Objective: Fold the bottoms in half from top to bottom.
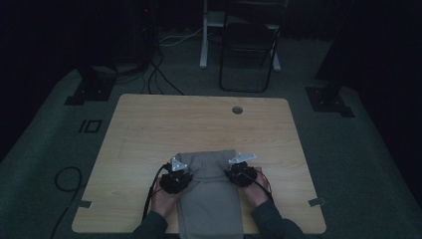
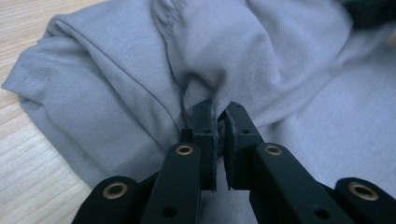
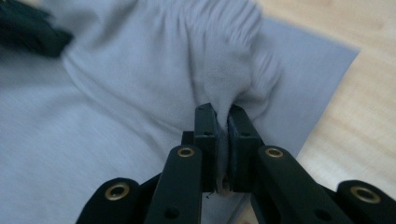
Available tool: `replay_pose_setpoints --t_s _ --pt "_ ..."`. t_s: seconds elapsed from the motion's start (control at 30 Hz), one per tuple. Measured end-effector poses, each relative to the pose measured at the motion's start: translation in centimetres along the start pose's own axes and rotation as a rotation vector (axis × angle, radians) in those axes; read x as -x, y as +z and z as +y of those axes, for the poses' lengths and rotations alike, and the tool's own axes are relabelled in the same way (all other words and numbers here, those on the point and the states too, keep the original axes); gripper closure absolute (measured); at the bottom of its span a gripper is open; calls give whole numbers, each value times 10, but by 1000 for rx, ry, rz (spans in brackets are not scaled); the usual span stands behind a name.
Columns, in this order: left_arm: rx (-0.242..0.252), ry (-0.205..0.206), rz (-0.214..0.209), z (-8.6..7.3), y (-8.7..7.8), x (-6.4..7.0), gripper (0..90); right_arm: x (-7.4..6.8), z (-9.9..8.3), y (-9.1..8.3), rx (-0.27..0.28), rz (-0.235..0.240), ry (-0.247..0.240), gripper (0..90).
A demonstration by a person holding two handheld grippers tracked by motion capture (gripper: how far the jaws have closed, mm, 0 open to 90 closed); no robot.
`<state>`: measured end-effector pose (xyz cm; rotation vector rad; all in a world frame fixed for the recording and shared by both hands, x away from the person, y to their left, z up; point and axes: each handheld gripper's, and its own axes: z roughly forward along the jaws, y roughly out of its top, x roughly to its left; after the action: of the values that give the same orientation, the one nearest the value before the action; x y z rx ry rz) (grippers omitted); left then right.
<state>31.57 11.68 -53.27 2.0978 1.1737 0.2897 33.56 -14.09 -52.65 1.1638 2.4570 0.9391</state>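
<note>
On my left gripper [image 2: 220, 123] the jaws are nearly closed, with a raised fold of the grey garment [image 2: 289, 60] pinched between them; the cloth bunches upward right at the tips and only a thin slit remains between the pads. My right gripper [image 3: 223, 122] matches it: its jaws are pressed together on another gathered pleat of the same grey garment [image 3: 116, 116], the fabric pulled into ridges just above the tips. From the high view I see the left gripper [image 1: 175, 175] at the garment's left edge and the right gripper [image 1: 242, 172] at its right edge, roughly level with each other, each held by a hand coming in from the near side. The grey garment [image 1: 211, 199] lies folded into a long strip on the near middle of the wooden surface [image 1: 149, 124], its near end hanging over the near edge between the person's sleeves. In the left gripper view the surface shows at the left beyond the cloth's folded corner; in the right gripper view it shows at the right, beyond a straight edge of the cloth. I see no containers on the surface. The room around it is dim.
</note>
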Motion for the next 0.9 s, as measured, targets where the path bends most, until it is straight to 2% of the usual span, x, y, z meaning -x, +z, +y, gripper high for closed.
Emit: replay_pose_setpoints --t_s 0.07,0.17,0.23,0.5,0.63,0.73,0.9 --pt "2 22 14 3 3 -1 846 2 -2 5 13 10 24 833" --pt "5 23 17 9 8 -7 844 5 3 9 19 -6 23 822" --pt "4 27 24 15 13 -11 844 9 7 14 25 -15 39 820" --pt "-10 34 78 54 41 -33 841 33 33 35 34 -71 88 811" --pt "-22 28 111 75 56 -44 837 48 49 48 41 -98 114 806" --pt "-35 7 141 91 67 -53 834 60 61 58 41 -114 118 798" --pt "-60 -9 195 110 80 -59 827 75 80 70 17 -146 143 779"
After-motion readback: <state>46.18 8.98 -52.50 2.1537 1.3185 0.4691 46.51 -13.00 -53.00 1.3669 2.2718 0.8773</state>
